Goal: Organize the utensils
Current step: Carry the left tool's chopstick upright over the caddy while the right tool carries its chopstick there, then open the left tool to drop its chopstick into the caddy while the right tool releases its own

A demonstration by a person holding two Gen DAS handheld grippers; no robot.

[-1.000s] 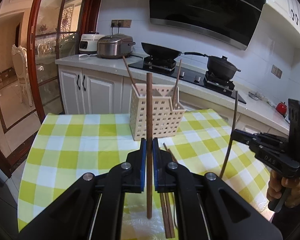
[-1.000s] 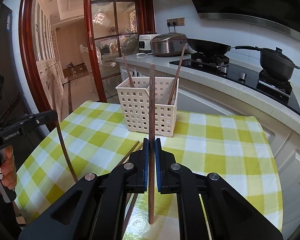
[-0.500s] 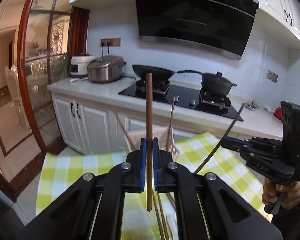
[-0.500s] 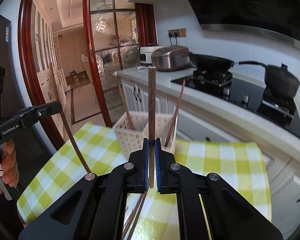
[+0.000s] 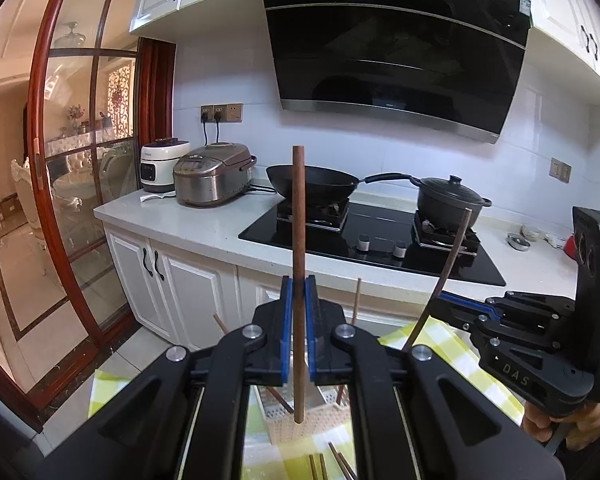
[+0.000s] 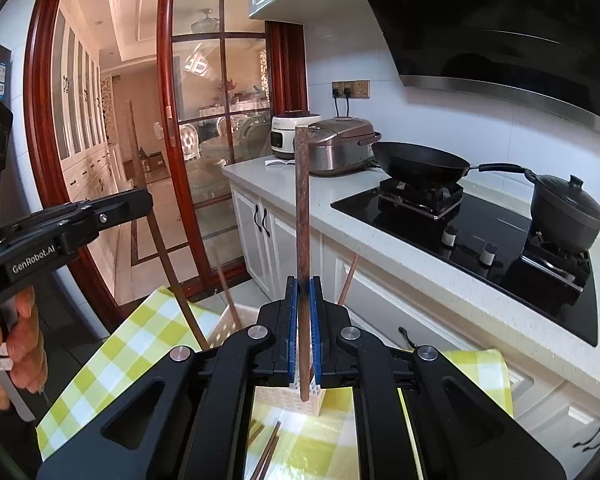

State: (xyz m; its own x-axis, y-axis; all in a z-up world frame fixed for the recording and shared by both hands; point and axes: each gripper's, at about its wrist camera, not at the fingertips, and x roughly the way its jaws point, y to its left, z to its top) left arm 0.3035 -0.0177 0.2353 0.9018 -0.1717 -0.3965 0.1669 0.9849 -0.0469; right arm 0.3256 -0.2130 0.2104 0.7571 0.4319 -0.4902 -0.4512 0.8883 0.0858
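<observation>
Both tools clamped: left gripper pinches one chopstick upright, right gripper pinches second chopstick upright. Basket sits below and ahead of both tips, mostly hidden behind the jaws; neither hand clearly nearer. Loose chopsticks lie on tablecloth.

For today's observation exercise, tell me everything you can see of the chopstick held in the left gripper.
The chopstick is a straight, dark brown stick, wooden by its look, with a flat-cut top. It stands nearly upright, clamped at about its lower third between the blue pads of the left gripper, whose fingers are shut on it. Its top rises before the wok; its lower end hangs free above the basket, touching nothing else.
</observation>
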